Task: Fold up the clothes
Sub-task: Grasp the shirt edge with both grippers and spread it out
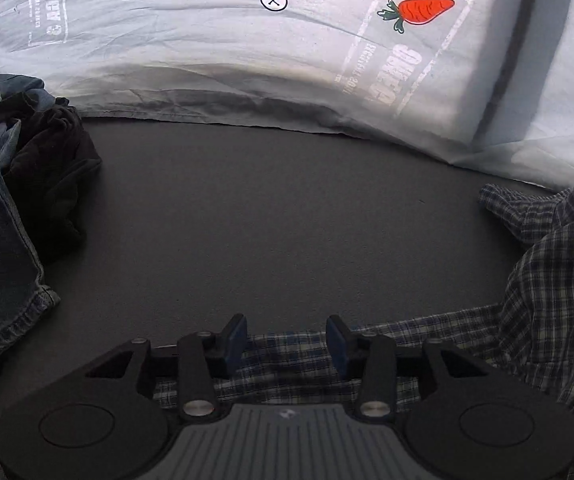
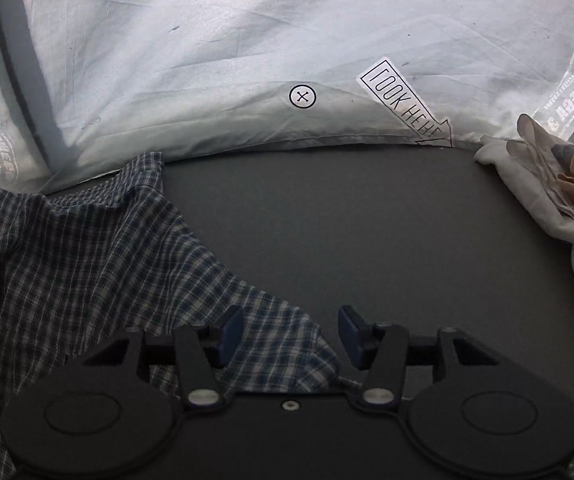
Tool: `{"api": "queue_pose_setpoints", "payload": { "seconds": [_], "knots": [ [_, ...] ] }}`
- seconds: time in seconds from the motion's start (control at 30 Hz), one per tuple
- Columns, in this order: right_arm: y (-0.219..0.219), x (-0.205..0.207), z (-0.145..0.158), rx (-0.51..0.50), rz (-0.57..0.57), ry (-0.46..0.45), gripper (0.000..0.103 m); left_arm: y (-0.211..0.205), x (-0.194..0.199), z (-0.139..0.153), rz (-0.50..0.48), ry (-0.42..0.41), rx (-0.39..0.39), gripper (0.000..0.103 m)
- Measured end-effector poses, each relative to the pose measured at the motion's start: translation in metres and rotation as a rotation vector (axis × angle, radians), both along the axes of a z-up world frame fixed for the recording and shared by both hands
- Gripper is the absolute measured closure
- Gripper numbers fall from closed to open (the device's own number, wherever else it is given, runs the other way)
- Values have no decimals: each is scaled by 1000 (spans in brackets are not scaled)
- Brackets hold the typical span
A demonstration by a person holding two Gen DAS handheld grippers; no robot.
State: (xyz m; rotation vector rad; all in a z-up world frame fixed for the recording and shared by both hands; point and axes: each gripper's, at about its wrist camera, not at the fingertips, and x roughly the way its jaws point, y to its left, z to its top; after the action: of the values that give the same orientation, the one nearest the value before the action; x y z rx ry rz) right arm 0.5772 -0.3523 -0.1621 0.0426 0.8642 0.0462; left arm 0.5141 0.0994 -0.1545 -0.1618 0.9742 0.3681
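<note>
A blue-and-white checked shirt (image 1: pixel 559 280) lies crumpled on the dark grey table, at the right and along the bottom of the left wrist view. My left gripper (image 1: pixel 285 338) hovers over the shirt's near edge, open, nothing pinched between its blue pads. In the right wrist view the same checked shirt (image 2: pixel 87 256) spreads across the left half. My right gripper (image 2: pixel 290 330) stands open above a corner of it, the left pad over the cloth and the right pad over bare table.
A pale sheet (image 1: pixel 247 48) printed with carrots and crossed circles covers the far side beyond the grey table (image 1: pixel 271 216). A heap of denim and dark clothes (image 1: pixel 15 208) lies at the left. White and beige garments (image 2: pixel 559 192) are piled at the right.
</note>
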Motion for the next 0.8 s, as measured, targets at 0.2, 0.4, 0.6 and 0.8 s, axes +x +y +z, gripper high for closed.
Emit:
{"api": "queue_pose_setpoints", "payload": {
  "seconds": [0.2, 0.4, 0.6, 0.8],
  "knots": [
    [-14, -40, 0, -10, -35, 15, 35, 32, -78, 3, 243, 9, 48, 45],
    [-17, -97, -3, -51, -53, 44, 16, 39, -143, 3, 439, -12, 181, 38],
    [-26, -147, -8, 2, -104, 92, 12, 45, -174, 7, 538, -34, 201, 38],
    [-23, -171, -15, -14, -123, 113, 7, 59, -198, 25, 604, -131, 235, 37]
  ]
}}
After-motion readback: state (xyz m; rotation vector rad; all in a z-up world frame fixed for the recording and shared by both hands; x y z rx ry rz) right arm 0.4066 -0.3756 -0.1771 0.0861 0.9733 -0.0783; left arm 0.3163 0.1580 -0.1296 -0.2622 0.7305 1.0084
